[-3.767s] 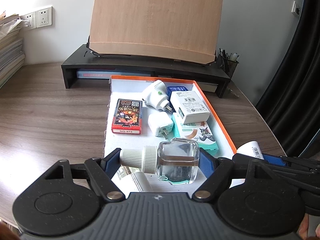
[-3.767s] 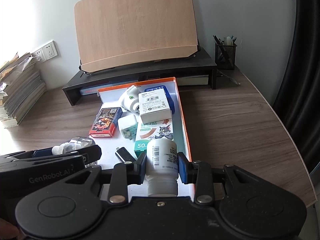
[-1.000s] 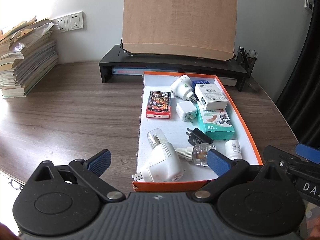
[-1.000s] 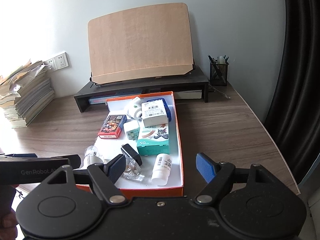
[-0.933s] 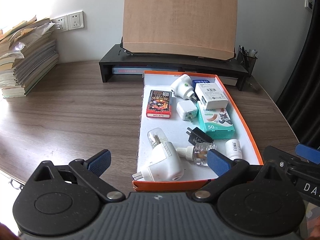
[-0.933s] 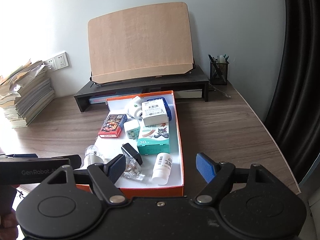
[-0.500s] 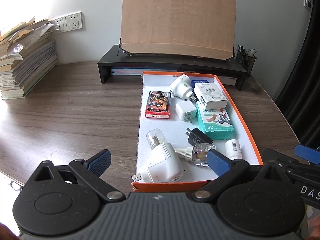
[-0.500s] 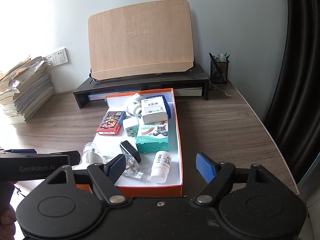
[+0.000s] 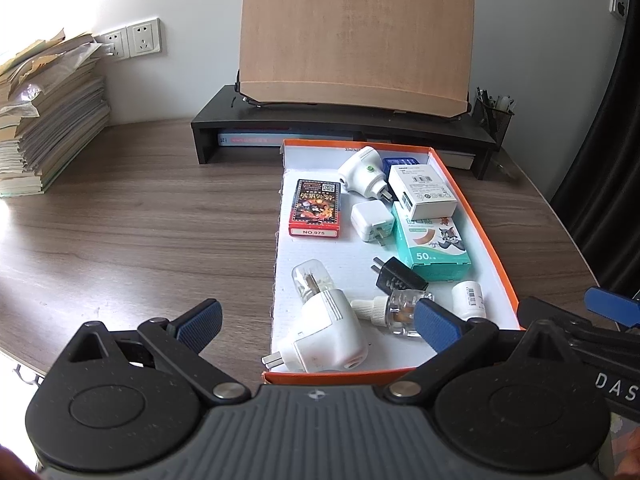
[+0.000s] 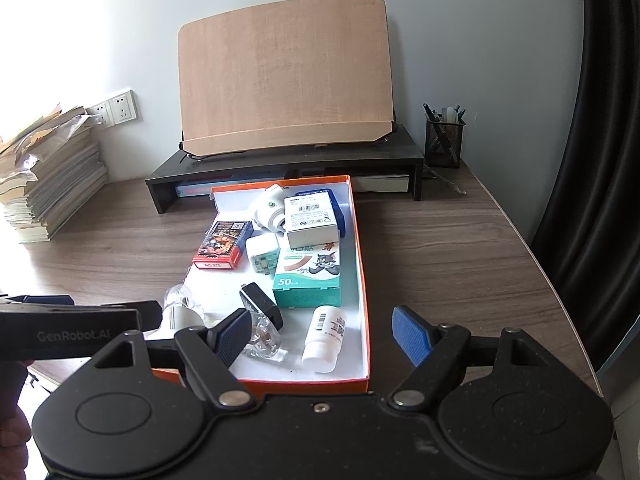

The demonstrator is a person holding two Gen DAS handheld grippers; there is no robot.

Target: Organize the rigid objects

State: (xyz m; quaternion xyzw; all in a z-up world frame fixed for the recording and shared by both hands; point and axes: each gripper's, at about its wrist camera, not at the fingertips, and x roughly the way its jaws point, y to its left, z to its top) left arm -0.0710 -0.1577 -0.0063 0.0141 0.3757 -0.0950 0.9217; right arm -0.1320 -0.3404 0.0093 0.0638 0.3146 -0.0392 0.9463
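Inside the orange box (image 9: pixel 478 216) on the desk (image 9: pixel 140 220) pretty much everything seems to be gathered already — the card deck (image 9: pixel 316 208), the white boxed item (image 9: pixel 424 190), the green plaster box (image 9: pixel 434 246), three white plugs, the black adapter (image 9: pixel 396 276), the glass bottle (image 9: pixel 394 312) and the white pill bottle (image 10: pixel 325 338) are all seen lying within its walls. No loose small item is spotted on the bare wood around it, so the sorting is judged to be basically done, or very close to it; nothing obvious is left unless the stuff inside gets straightened further.

Both sets of tongs are held wide with nothing between the blue pads. The left tongs (image 9: pixel 316 320) are parked at the near end of the box, with the big white plug (image 9: pixel 324 336) and the glass bottle framed between the pads but not touched. The right tongs (image 10: pixel 320 334) sit over the near right corner — the pill bottle lies between the pads, apart from both, and the glass bottle is just beside the left pad. From the right view, the left tool is seen at the left edge, level with the box's near end.
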